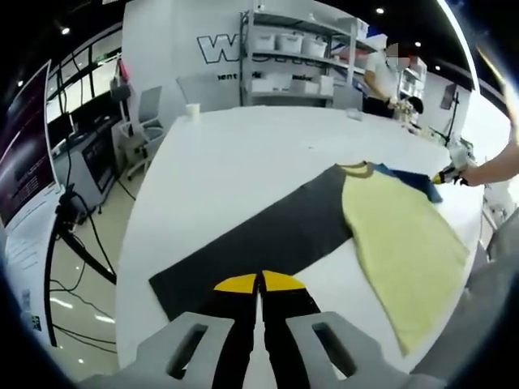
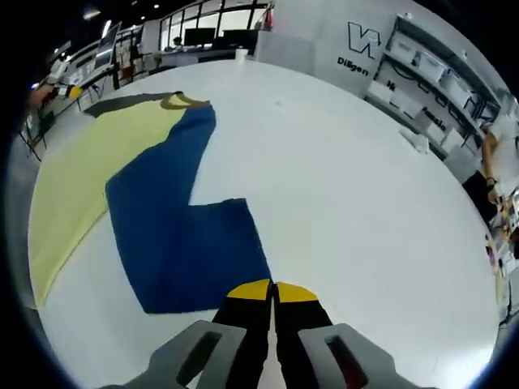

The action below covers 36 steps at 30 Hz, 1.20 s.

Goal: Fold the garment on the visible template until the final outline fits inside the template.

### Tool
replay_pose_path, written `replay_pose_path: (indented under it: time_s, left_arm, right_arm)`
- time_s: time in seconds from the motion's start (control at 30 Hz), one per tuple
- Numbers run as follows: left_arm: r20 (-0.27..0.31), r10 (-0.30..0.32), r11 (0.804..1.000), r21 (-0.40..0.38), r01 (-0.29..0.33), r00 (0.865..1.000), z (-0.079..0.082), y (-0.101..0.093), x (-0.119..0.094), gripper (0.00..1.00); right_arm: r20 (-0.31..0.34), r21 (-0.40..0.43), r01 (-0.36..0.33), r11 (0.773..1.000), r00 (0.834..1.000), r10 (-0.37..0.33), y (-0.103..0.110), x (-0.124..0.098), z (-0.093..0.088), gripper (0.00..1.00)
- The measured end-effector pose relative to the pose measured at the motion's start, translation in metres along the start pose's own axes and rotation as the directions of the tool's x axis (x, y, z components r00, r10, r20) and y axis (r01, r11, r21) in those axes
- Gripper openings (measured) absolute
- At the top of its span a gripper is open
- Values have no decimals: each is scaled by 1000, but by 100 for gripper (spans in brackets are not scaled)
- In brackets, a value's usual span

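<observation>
A yellow garment (image 1: 401,243) with a blue sleeve (image 1: 409,180) lies partly on the dark grey template (image 1: 268,235), its right half spilling onto the white table (image 1: 243,154). My left gripper (image 1: 259,279) is shut with its yellow tips over the template's near end, well away from the garment. In the right gripper view the blue sleeve (image 2: 182,235) lies flat and bent beside the yellow body (image 2: 97,162). My right gripper (image 2: 273,288) is shut at the sleeve's near corner, touching its edge. It also appears in the left gripper view as the right gripper (image 1: 448,173), held by a hand at the sleeve's end.
A paper cup (image 1: 192,109) stands at the table's far edge. Shelves (image 1: 292,57) and a person (image 1: 381,77) are behind the table, with a chair (image 1: 146,121) and cables (image 1: 73,235) to the left. A small white object (image 2: 418,142) lies on the table, right.
</observation>
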<state>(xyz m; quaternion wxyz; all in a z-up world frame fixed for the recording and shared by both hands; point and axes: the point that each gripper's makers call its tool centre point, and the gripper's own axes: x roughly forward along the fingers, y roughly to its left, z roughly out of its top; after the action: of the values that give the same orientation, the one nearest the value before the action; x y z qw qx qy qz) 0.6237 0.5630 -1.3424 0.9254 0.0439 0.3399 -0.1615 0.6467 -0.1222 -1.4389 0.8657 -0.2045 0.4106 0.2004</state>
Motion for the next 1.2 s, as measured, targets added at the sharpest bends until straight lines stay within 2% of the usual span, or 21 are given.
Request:
replay_pose_path:
  time_s: [0.17,0.4,0.67,0.77,0.83,0.93,1.1,1.2]
  left_arm:
    - [12,-11,1000,7,11,1000,5,-5,-1,0]
    - [31,-31,999,14,30,999,11,-13,-1,0]
    - [48,-57,998,23,56,997,17,-25,1,0]
    - [51,-61,998,25,60,997,17,-27,1,0]
    - [54,-62,998,25,60,997,17,-27,-1,0]
    - [56,-61,998,24,60,997,17,-28,-2,0]
    - [53,-60,998,24,59,997,14,-29,-4,0]
    - [51,-61,998,25,60,997,13,-30,-4,0]
  right_arm:
    - [-32,19,38,999,999,-38,7,-22,-29,0]
    - [-59,-11,4,1000,998,-5,38,-47,-54,0]
    - [-66,-99,-70,993,996,64,68,-60,-61,0]
    - [-71,-167,-95,981,994,84,78,-64,-61,0]
    - [-47,-206,-113,972,993,105,84,-66,-56,0]
    - [-56,-307,-133,942,991,122,88,-70,-57,0]
    - [-64,-366,-154,918,988,141,91,-68,-55,3]
    - [-77,-406,-183,895,983,166,96,-63,-52,6]
